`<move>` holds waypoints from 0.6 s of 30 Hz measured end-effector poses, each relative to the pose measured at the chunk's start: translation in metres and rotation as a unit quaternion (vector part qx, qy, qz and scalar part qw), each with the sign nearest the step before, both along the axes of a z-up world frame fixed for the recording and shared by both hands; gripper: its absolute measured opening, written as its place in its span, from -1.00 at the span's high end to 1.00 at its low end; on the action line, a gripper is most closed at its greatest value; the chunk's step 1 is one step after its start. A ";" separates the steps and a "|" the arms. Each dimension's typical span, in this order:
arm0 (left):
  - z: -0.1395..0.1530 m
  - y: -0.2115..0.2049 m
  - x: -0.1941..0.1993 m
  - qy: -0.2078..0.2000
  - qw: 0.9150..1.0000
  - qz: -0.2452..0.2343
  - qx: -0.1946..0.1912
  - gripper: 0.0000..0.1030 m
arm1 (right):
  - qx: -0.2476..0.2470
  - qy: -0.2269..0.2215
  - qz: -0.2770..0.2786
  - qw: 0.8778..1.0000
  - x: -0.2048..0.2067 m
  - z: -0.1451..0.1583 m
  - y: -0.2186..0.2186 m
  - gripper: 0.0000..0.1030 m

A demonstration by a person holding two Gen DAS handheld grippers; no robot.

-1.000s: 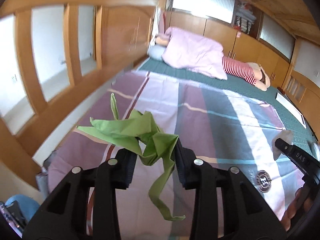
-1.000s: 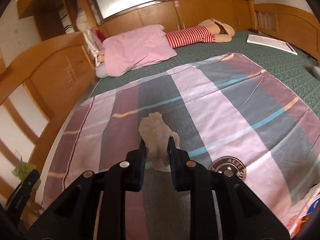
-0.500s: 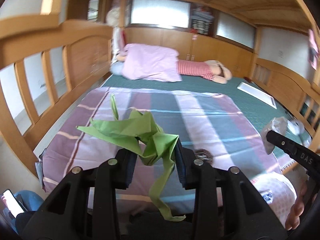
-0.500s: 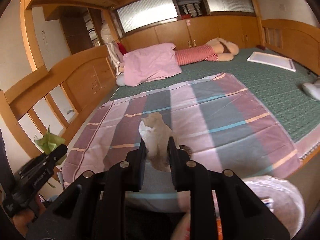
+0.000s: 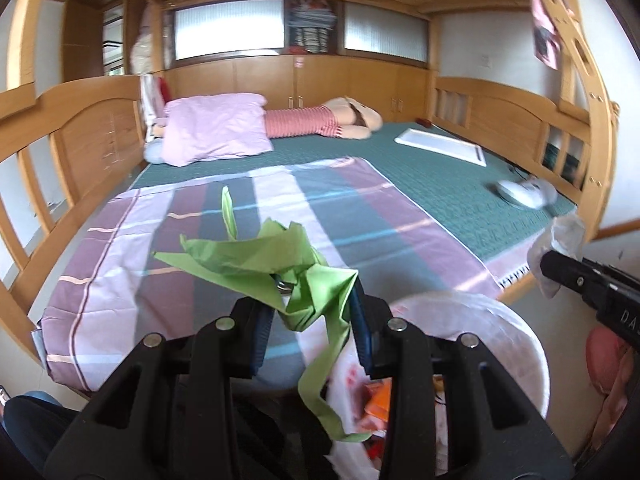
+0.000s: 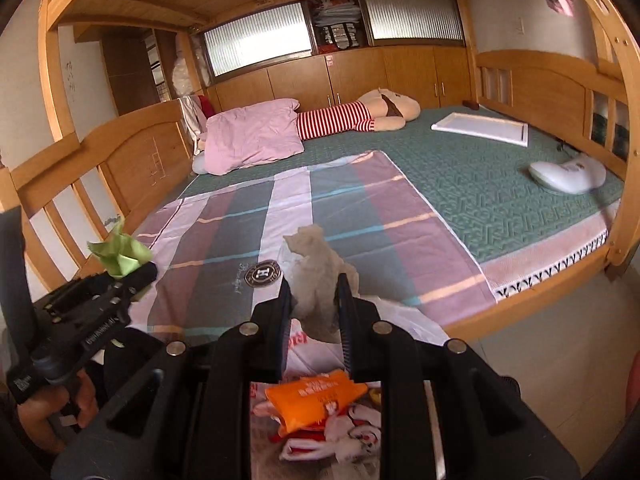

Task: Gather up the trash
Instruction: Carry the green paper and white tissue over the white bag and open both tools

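trash bag [image 6: 404,316] w/ orange packet [image 6: 316,396] below fingers, striped blanket [image 6: 320,208] beyond

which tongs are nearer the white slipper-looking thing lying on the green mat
Right. The right tongs, shut on a crumpled tissue, are on the same side as the white thing. The left tongs, shut on green paper, are on the far side.
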State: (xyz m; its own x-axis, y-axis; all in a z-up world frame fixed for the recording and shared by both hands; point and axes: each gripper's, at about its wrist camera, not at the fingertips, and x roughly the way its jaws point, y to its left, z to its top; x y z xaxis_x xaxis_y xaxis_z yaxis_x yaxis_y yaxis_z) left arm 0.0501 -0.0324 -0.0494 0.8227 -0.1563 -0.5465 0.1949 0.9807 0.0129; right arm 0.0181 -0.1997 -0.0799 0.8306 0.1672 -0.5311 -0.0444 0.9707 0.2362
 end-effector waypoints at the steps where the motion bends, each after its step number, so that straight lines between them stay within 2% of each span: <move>1: -0.002 -0.006 -0.003 0.001 1.000 -0.004 0.003 0.30 | 0.001 0.003 0.002 1.000 -0.003 -0.002 -0.002 0.57; 4: -0.008 -0.021 -0.009 0.004 1.000 -0.015 0.012 0.30 | -0.007 0.022 0.007 1.000 -0.007 -0.017 -0.004 0.57; 9: -0.015 -0.030 -0.011 0.012 1.000 -0.023 0.017 0.30 | -0.022 0.082 0.015 0.996 -0.004 -0.054 -0.002 0.53; 11: -0.017 -0.031 -0.011 0.015 0.999 -0.025 0.017 0.30 | -0.028 0.101 0.019 0.994 -0.004 -0.065 0.000 0.29; 14: -0.021 -0.031 -0.009 0.024 0.999 -0.029 0.015 0.30 | -0.031 0.096 -0.001 0.995 -0.006 -0.064 -0.003 0.04; 18: -0.030 -0.036 -0.007 0.045 0.998 -0.050 0.008 0.30 | -0.011 0.052 -0.055 0.997 -0.017 -0.045 -0.023 -0.11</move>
